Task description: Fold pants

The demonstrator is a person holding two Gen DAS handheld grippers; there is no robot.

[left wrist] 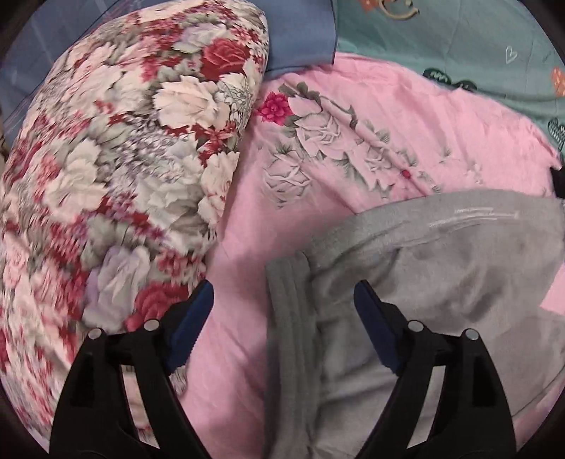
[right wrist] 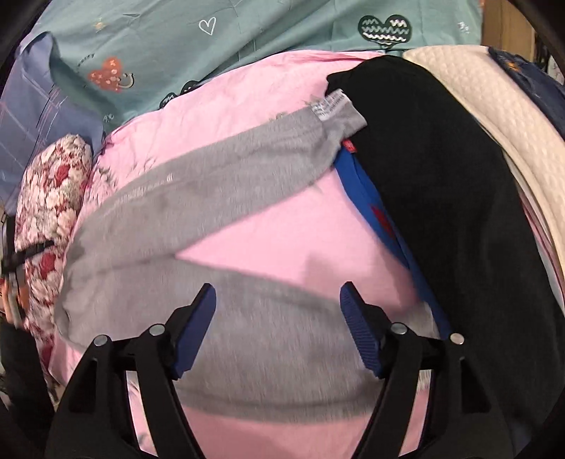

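Grey sweatpants (right wrist: 197, 212) lie spread on a pink sheet (right wrist: 282, 240), the two legs forming a V. One leg runs to the upper right and ends at a white label (right wrist: 330, 104). My right gripper (right wrist: 279, 307) is open and empty above the other leg. In the left wrist view the pants (left wrist: 423, 275) fill the lower right, with a ribbed band (left wrist: 293, 317) between the fingers. My left gripper (left wrist: 284, 310) is open and empty just over this band.
A red and white floral pillow (left wrist: 106, 176) lies left of the pants. A black garment (right wrist: 441, 176) with blue fabric (right wrist: 374, 212) under it lies on the right, beside a cream quilted cover (right wrist: 494, 116). A teal printed sheet (right wrist: 247, 31) lies behind.
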